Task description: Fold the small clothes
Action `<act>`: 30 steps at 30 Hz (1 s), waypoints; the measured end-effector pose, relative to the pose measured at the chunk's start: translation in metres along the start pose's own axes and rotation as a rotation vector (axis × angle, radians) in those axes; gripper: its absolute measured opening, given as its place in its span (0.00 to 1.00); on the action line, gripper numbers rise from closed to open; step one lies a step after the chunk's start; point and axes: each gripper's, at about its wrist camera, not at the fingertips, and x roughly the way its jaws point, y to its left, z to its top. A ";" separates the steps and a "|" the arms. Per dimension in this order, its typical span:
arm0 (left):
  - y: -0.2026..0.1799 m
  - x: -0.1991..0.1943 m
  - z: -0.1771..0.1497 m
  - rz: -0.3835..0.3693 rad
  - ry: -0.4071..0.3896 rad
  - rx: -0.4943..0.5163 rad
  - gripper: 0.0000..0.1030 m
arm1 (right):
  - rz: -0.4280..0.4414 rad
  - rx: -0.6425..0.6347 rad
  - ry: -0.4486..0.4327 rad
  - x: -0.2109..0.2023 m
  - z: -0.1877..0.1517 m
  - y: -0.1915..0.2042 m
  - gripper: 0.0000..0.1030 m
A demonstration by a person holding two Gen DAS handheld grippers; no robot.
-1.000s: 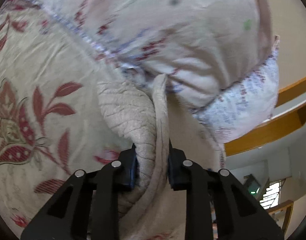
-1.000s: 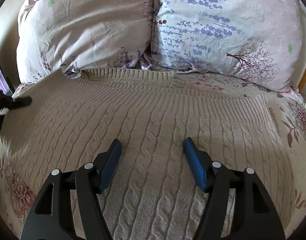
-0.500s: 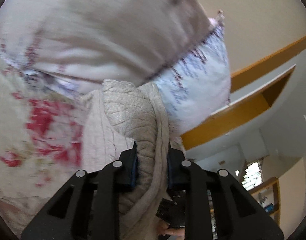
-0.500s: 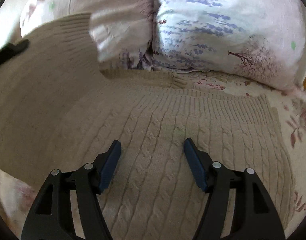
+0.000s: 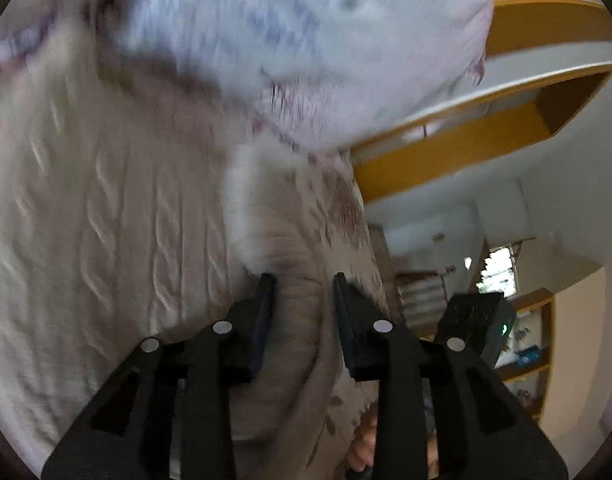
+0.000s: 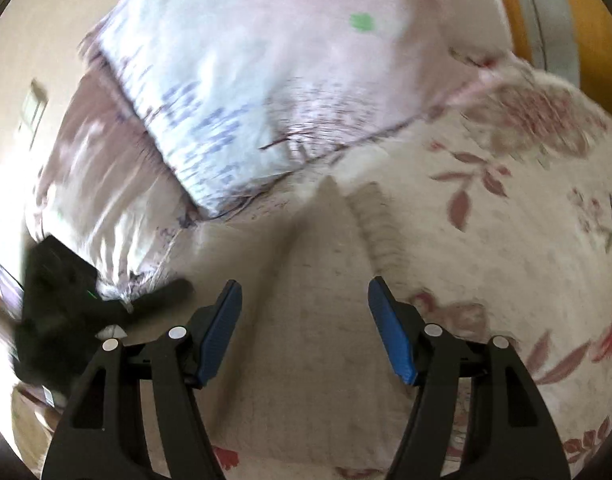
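Observation:
A beige cable-knit sweater (image 5: 106,240) lies on the bed. My left gripper (image 5: 302,292) is shut on a bunched fold of the sweater and holds it over the sweater's body, near the pillows. My right gripper (image 6: 302,296) is open and empty, just above the sweater (image 6: 318,280), which is blurred in the right wrist view. The left gripper (image 6: 66,292) shows as a dark blur at the left of the right wrist view.
Two floral pillows (image 6: 234,92) lie at the head of the bed. The floral bedsheet (image 6: 526,240) spreads to the right. A wooden headboard (image 5: 466,148) and shelves (image 5: 534,340) stand beyond the bed.
My left gripper has carried the held part of the sweater across over the sweater's body. The right gripper has swung to the right and stayed open.

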 end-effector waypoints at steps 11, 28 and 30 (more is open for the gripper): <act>0.003 -0.110 -0.018 0.336 -0.258 0.160 0.75 | 0.211 0.088 0.150 -0.008 0.015 -0.009 0.65; 0.056 -0.080 -0.034 0.283 -0.128 0.091 0.75 | 0.240 0.187 0.326 0.068 0.027 -0.011 0.24; 0.058 -0.087 -0.037 0.259 -0.127 0.073 0.75 | 0.192 0.101 0.273 0.062 0.031 0.000 0.18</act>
